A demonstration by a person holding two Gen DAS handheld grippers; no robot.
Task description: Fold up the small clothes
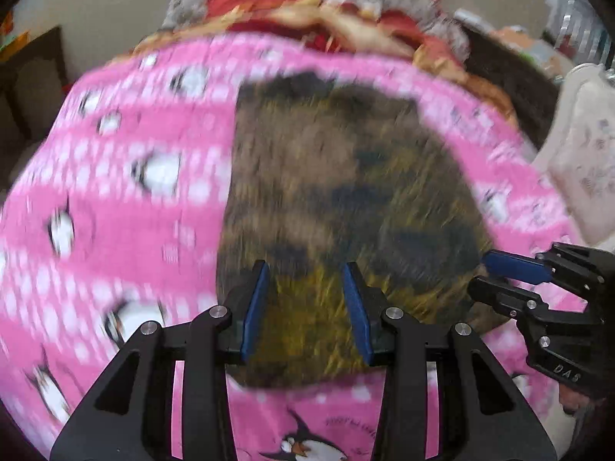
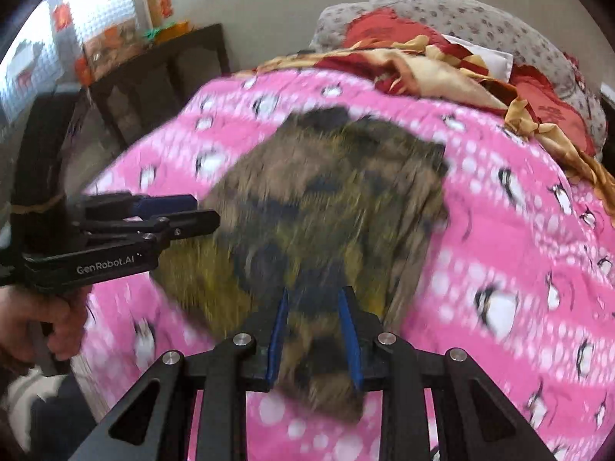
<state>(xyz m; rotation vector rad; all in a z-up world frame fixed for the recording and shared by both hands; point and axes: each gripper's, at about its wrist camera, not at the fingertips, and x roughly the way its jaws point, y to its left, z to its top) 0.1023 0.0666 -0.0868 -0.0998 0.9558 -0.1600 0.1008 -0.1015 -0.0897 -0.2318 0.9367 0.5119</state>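
A small brown, yellow and dark patterned garment [image 1: 338, 207] lies flat on a pink penguin-print blanket [image 1: 115, 192]; it also shows in the right wrist view [image 2: 326, 199]. Both views are motion-blurred. My left gripper [image 1: 307, 272] is open above the garment's near edge, nothing between its blue pads. It also shows from the side in the right wrist view [image 2: 200, 213]. My right gripper [image 2: 313, 296] is open over the garment's near corner. It shows at the garment's right edge in the left wrist view [image 1: 478, 271].
The pink blanket [image 2: 499, 230] covers a bed. A red and gold quilt [image 2: 442, 65] and grey patterned pillow [image 2: 461, 11] lie at its far end. A dark wooden cabinet [image 2: 161, 77] stands at left. A pale cloth [image 1: 584, 153] lies at right.
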